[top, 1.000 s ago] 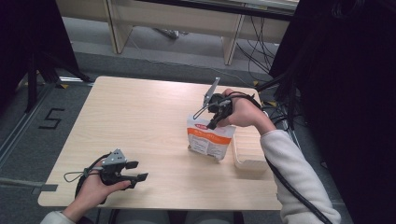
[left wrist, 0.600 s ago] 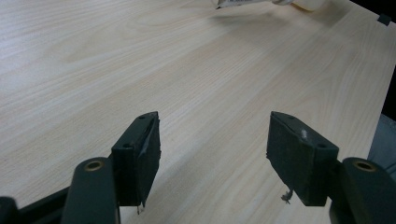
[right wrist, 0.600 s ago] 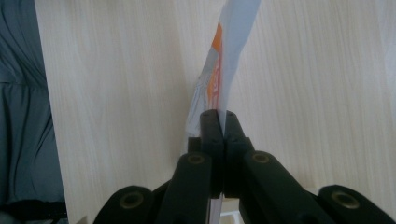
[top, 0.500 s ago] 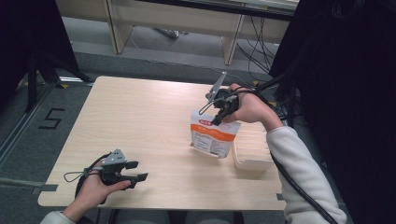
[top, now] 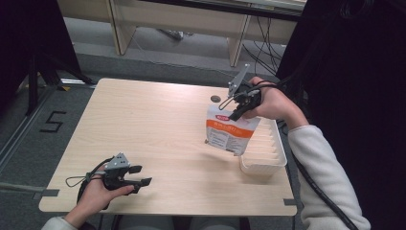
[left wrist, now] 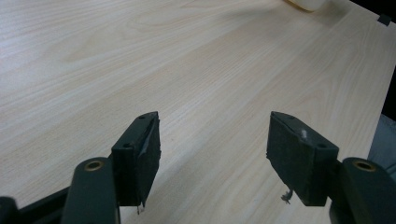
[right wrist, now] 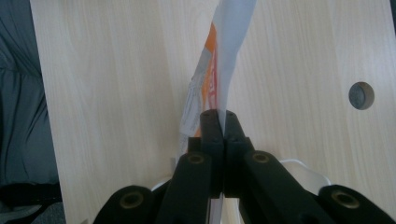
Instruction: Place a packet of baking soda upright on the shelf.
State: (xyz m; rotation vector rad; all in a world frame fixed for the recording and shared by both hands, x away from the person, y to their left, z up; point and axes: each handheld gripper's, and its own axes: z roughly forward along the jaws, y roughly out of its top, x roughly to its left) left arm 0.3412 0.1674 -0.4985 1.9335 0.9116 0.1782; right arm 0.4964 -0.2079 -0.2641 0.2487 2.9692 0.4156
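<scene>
The right gripper [top: 238,111] has its fingers clamped on the top edge of an orange-and-white pouch [top: 230,134], hanging at the desk's [top: 143,124] three o'clock beside a white slotted tray [top: 268,160]. Placement seems pending. The left gripper [top: 141,175], fingers apart, idles at seven o'clock.

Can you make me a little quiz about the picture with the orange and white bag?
1. True or false: the right hand-held gripper is pinching the top of the pouch.
2. The left hand-held gripper is: A) open over bare table, B) shut on a spoon, C) inside the tray.
3. Fill in: the white ribbed tray sits near the table's ____ edge.

Key: 1 true; 2 A; 3 right.
</scene>
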